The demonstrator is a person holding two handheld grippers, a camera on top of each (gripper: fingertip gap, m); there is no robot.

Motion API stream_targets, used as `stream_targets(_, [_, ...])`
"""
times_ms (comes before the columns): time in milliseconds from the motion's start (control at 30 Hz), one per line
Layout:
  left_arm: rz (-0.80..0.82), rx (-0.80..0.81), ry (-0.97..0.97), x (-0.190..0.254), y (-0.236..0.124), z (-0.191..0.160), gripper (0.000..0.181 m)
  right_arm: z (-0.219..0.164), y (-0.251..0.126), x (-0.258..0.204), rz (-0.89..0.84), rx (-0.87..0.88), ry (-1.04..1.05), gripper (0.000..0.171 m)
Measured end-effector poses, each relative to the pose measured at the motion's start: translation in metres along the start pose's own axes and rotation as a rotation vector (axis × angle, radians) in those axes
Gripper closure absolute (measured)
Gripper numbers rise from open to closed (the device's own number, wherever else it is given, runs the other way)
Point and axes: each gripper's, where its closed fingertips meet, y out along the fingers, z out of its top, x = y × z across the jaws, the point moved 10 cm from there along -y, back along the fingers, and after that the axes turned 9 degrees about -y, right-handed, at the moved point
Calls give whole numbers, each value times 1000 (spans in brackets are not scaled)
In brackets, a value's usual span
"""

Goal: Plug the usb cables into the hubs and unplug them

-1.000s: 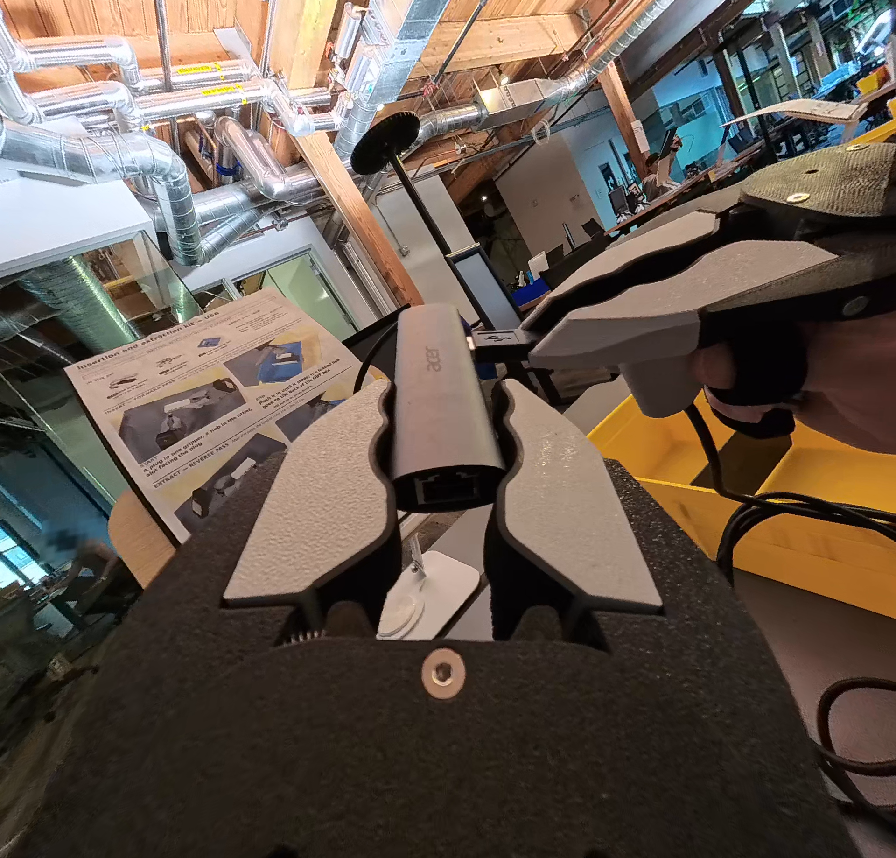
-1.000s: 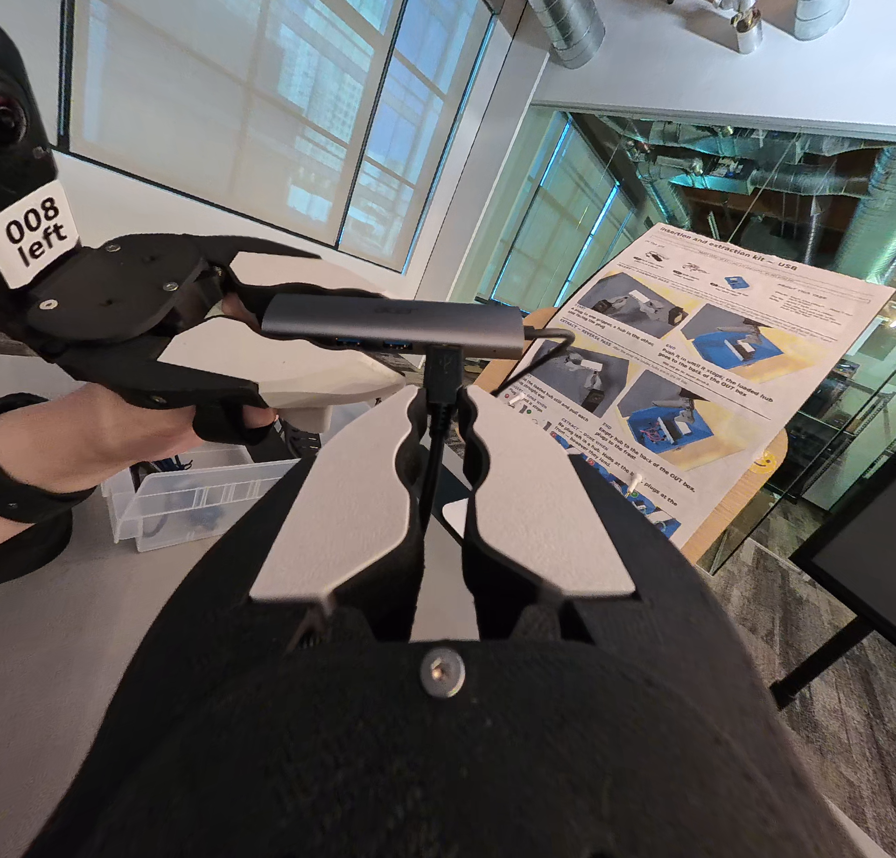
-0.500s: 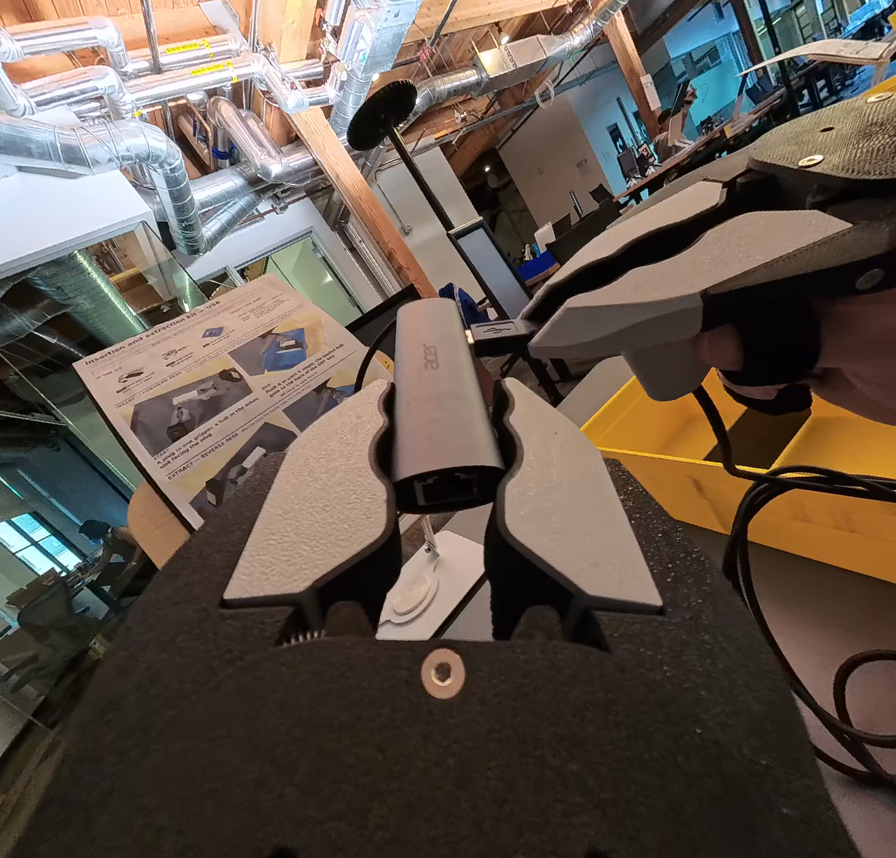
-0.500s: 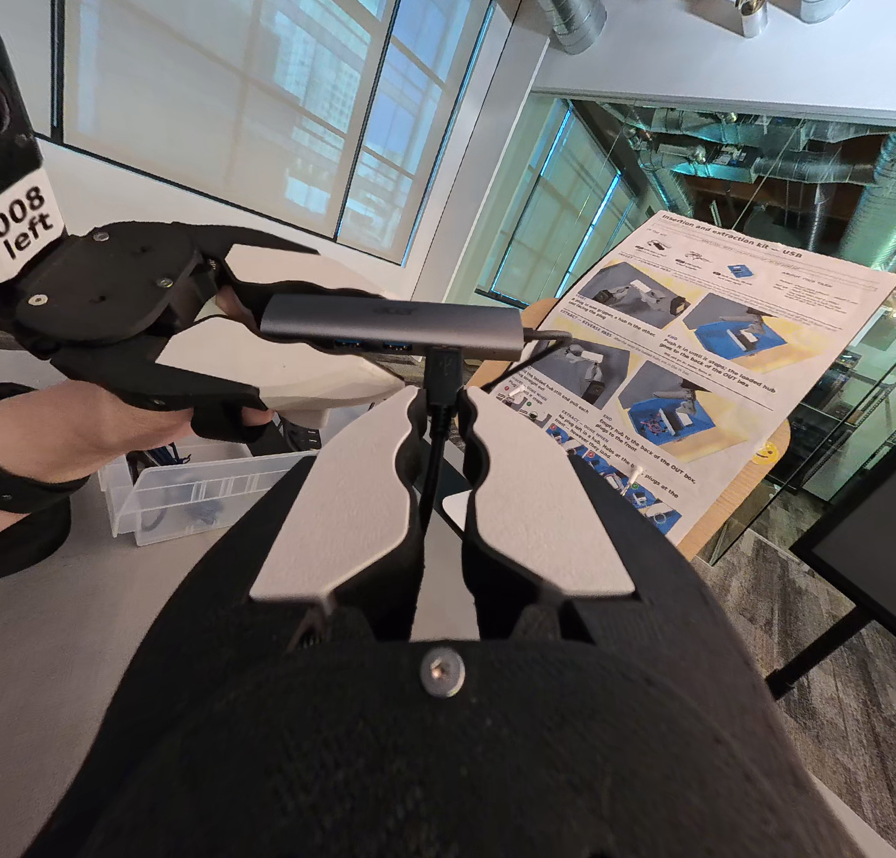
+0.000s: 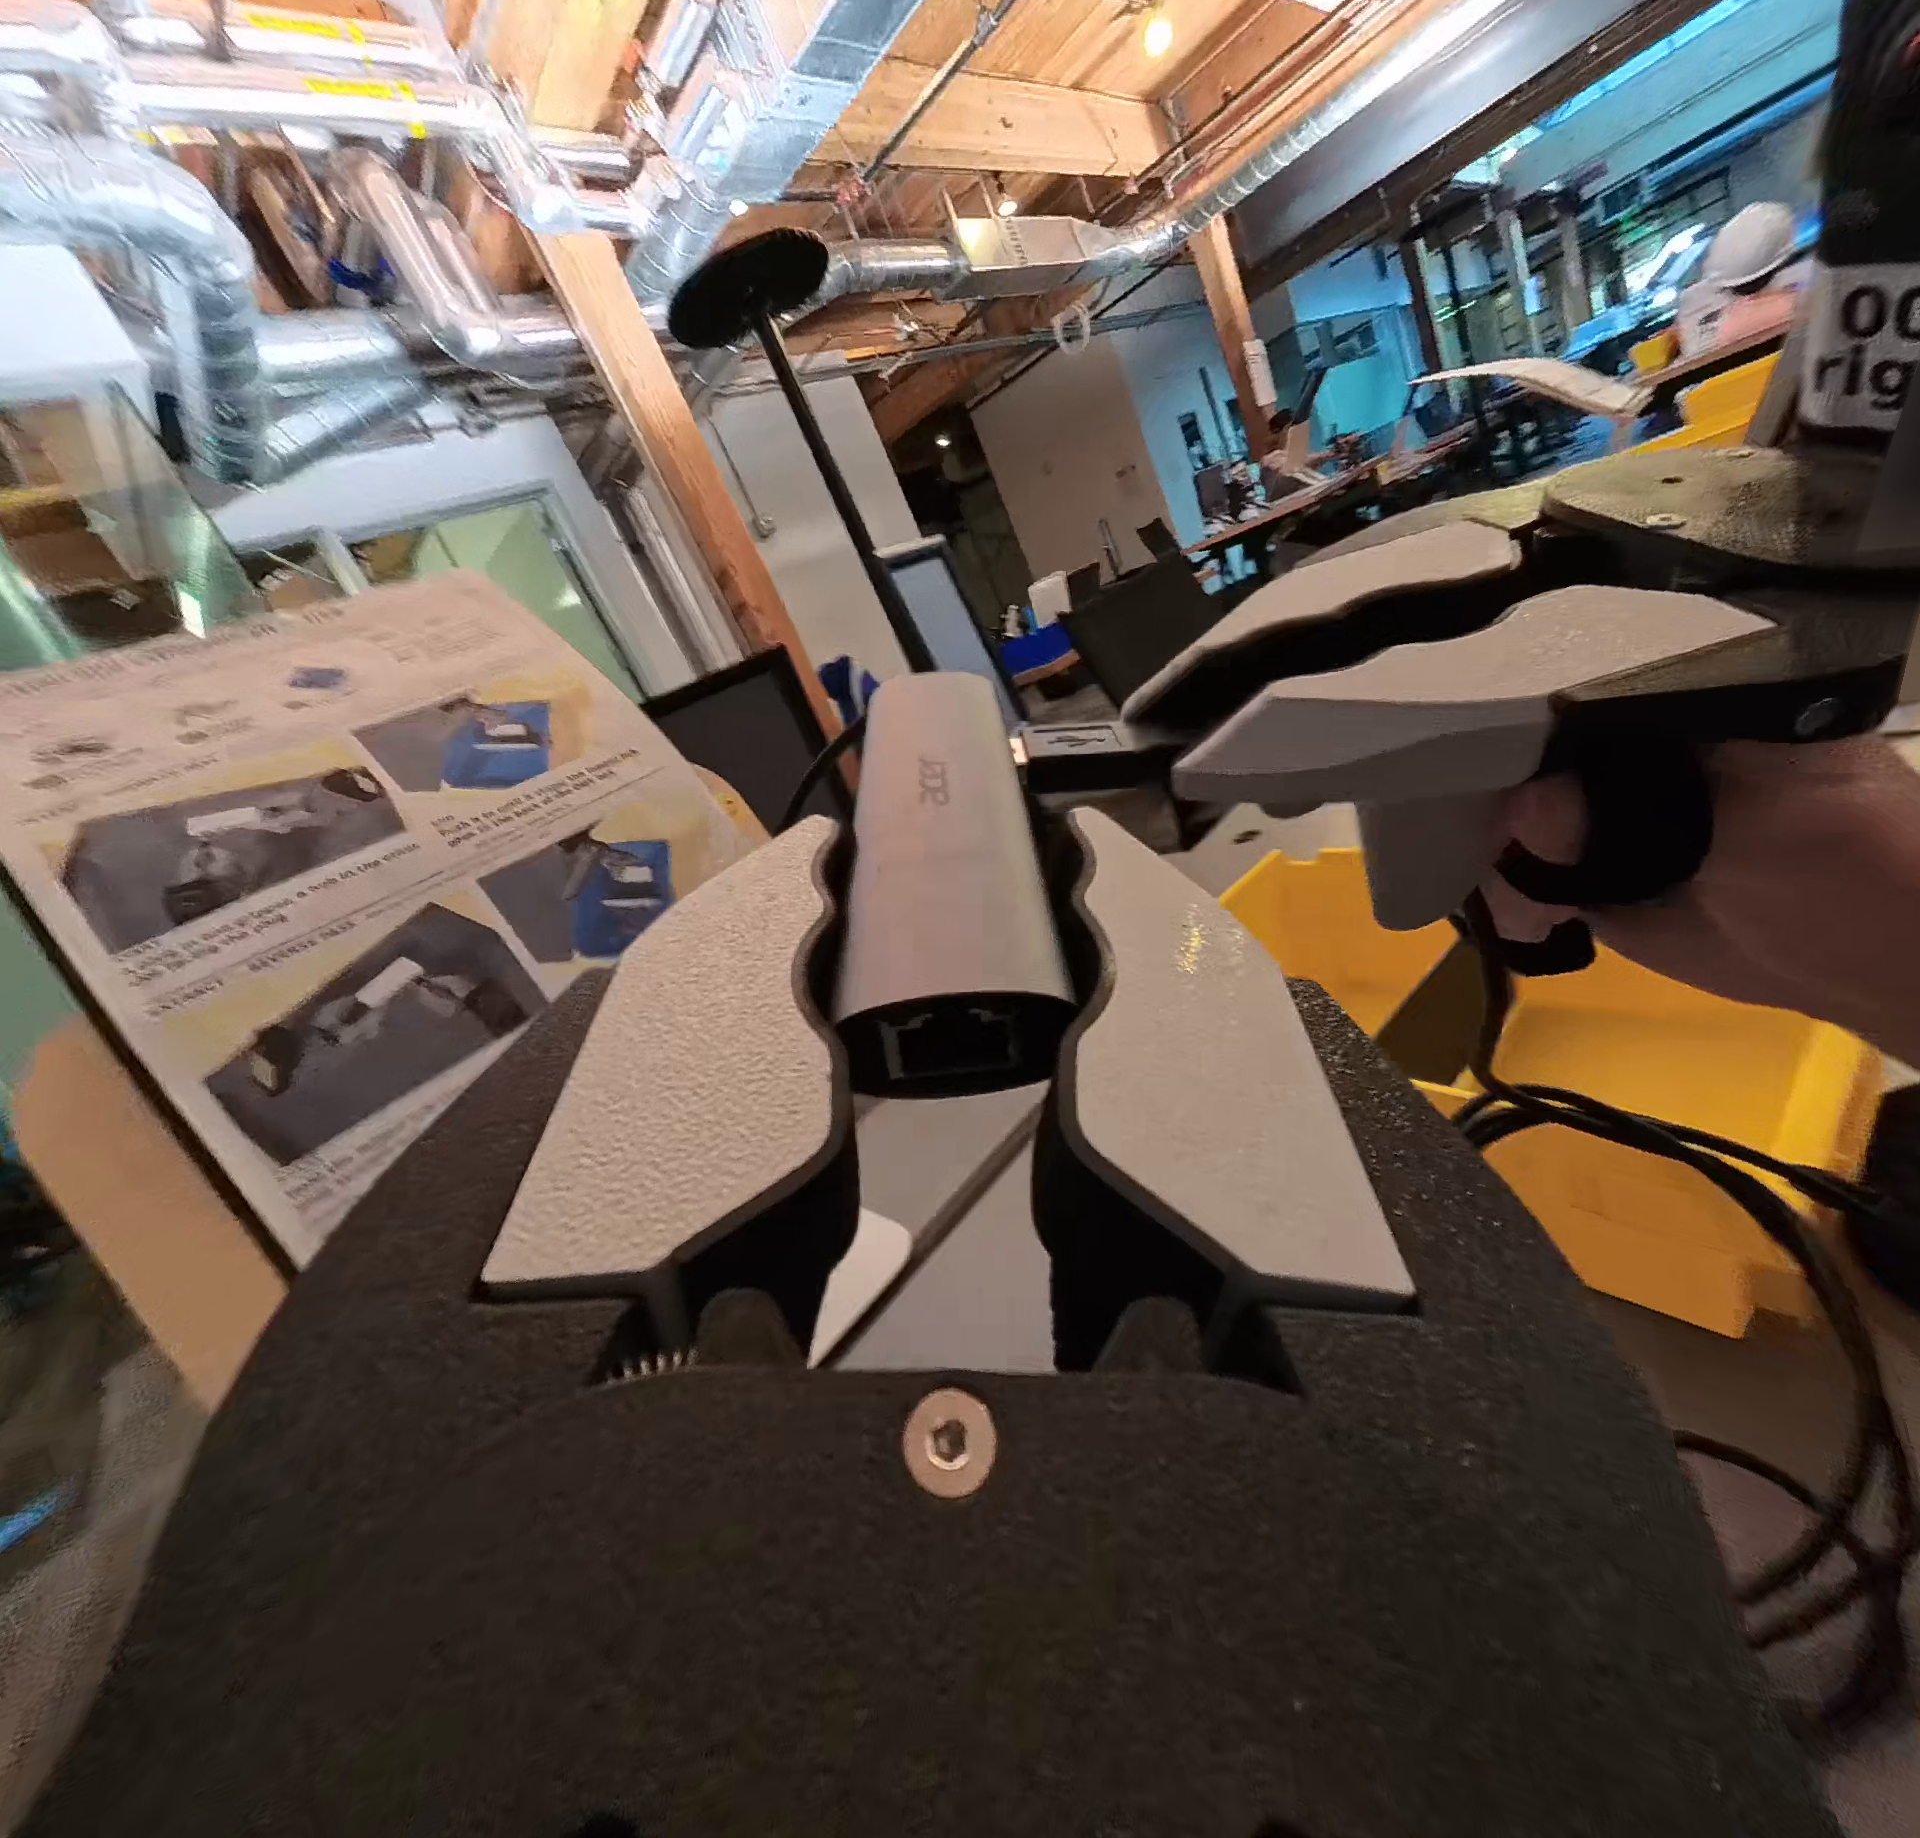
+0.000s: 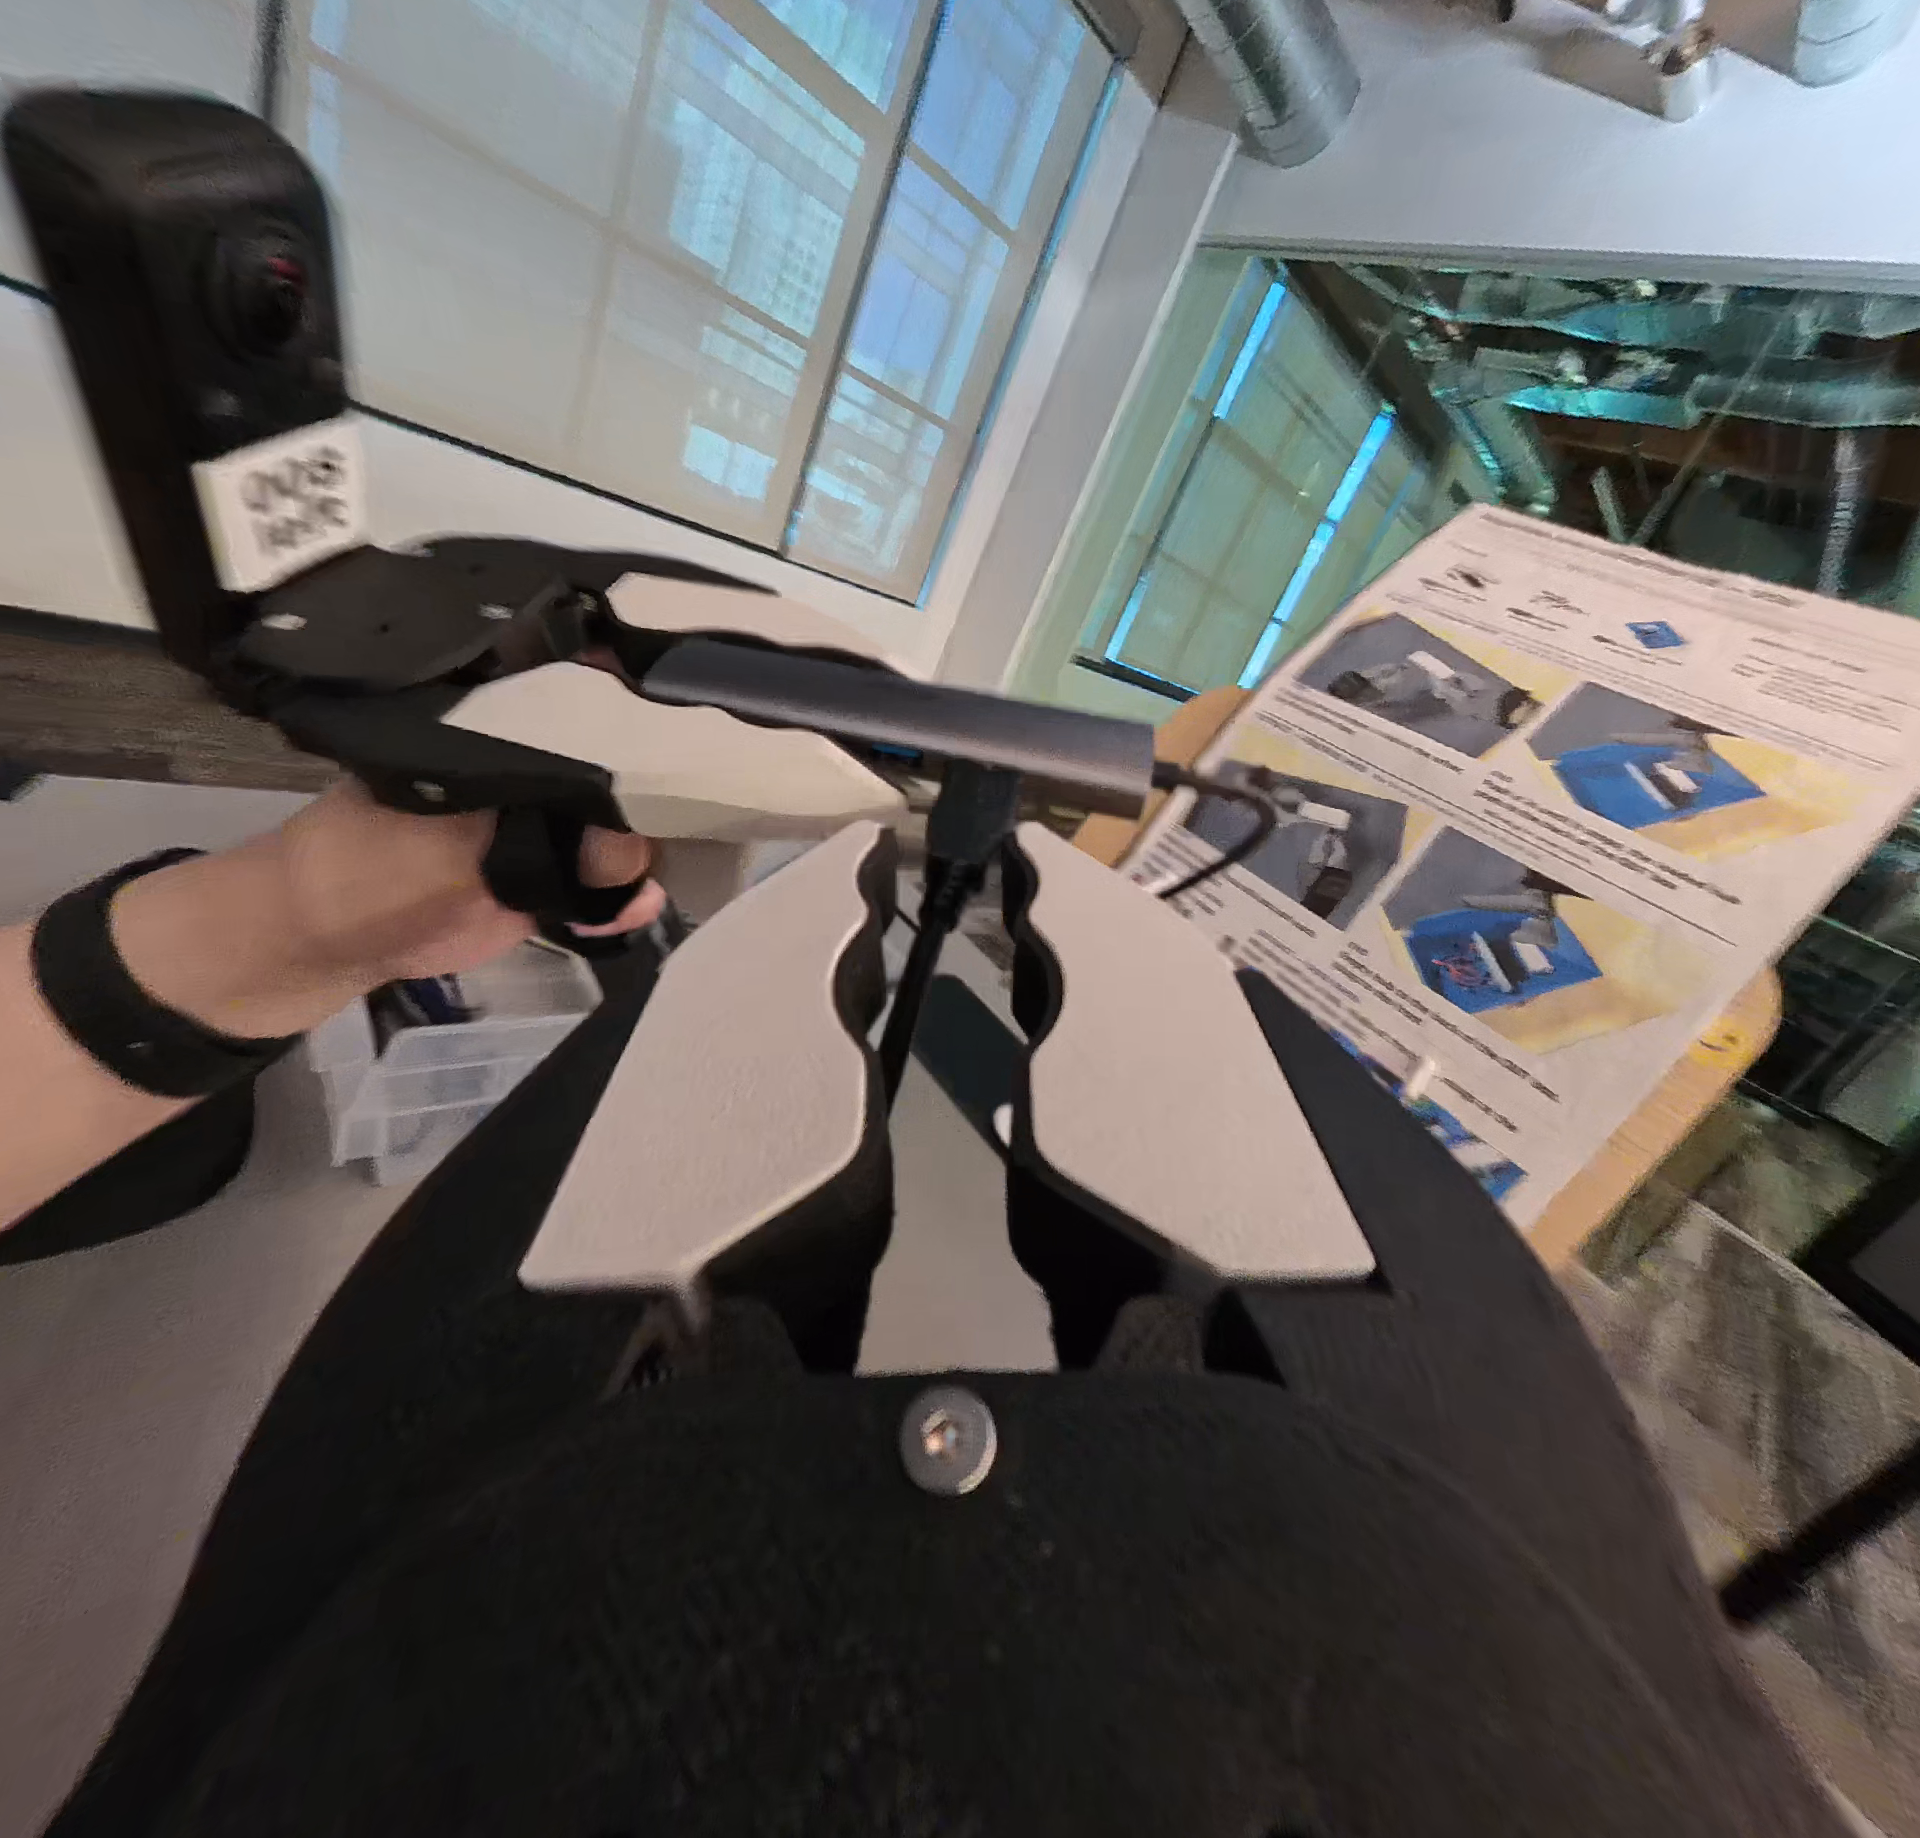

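Clamping the grey hub (image 5: 951,884), the left hand-held gripper (image 5: 951,967) is holding it aloft; the right hand-held gripper (image 6: 951,915) is gripping the USB plug (image 6: 966,801), apparently seated. Unplugging is remaining.

Yellow bin (image 5: 1621,1092), instruction poster (image 6: 1538,853)

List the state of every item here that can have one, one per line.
Left gripper: shut on the slim grey metal USB hub.
Slim grey metal USB hub: held off the table, black USB plug seated in its side.
Black USB plug: in the hub port, between the right gripper's fingers.
Right gripper: jaws look parted around the plug; grip unclear.
Yellow plastic bin: open-topped.
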Motion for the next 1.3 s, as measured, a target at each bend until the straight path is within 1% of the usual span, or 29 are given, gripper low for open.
stream_targets(100, [-31,-35,-114,-15,-5,-3,145,10,-7,4,80,54,26,148])
stream_targets(200, [-152,-49,-262,-25,-10,-5,145,16,-17,13,138,72,-23,148])
stream_targets(300, [-243,-64,-354,-27,-10,-7,145,7,-21,22,153,21,-127,142])
stream_targets(433, [-328,-113,-427,-21,-3,-10,145,-16,-14,19,122,-92,-344,140])
stream_targets(500, [-367,-136,-460,-17,1,-11,145,-21,-12,11,95,-76,-437,139])
stream_targets(567, [-361,-143,-482,-18,3,-13,145,-24,-10,8,85,-83,-451,140])
stream_targets(633, [-348,-146,-480,-21,2,-15,145,-26,-9,14,124,-150,-369,140])
stream_targets(733, [-321,-128,-488,-29,-4,-14,145,-25,-18,27,266,-164,-159,139])
stream_targets(767, [-312,-119,-492,-31,-7,-13,145,-24,-23,32,309,-187,-68,135])
stream_targets(833, [-292,-108,-486,-36,-13,-10,145,-25,-31,40,404,-260,145,113])
stream_targets(867, [-283,-105,-481,-38,-15,-10,145,-26,-34,41,438,-291,224,109])
stream_targets(933, [-274,-97,-489,-43,-18,-10,145,-28,-37,33,455,-359,306,102])
stream_targets(967, [-274,-91,-496,-44,-19,-10,145,-32,-38,25,422,-418,323,101])
stream_targets(1033, [-276,-85,-500,-46,-20,-10,145,-50,-41,5,337,-604,286,96])
stream_targets(1067, [-280,-81,-502,-47,-20,-10,145,-62,-42,-5,301,-695,261,96])
stream_targets(1133, [-287,-78,-506,-47,-19,-10,145,-86,-42,-20,294,-837,267,95])
stream_targets(1167, [-289,-78,-507,-47,-18,-11,145,-96,-41,-24,284,-893,298,98])
stream_targets(1200, [-287,-80,-508,-46,-18,-11,145,-102,-42,-28,286,-934,330,104])
stream_targets(1233, [-284,-86,-506,-46,-18,-12,145,-104,-45,-31,303,-950,364,111])
stream_targets(1300, [-272,-100,-496,-47,-20,-13,145,-103,-53,-34,278,-906,412,120])
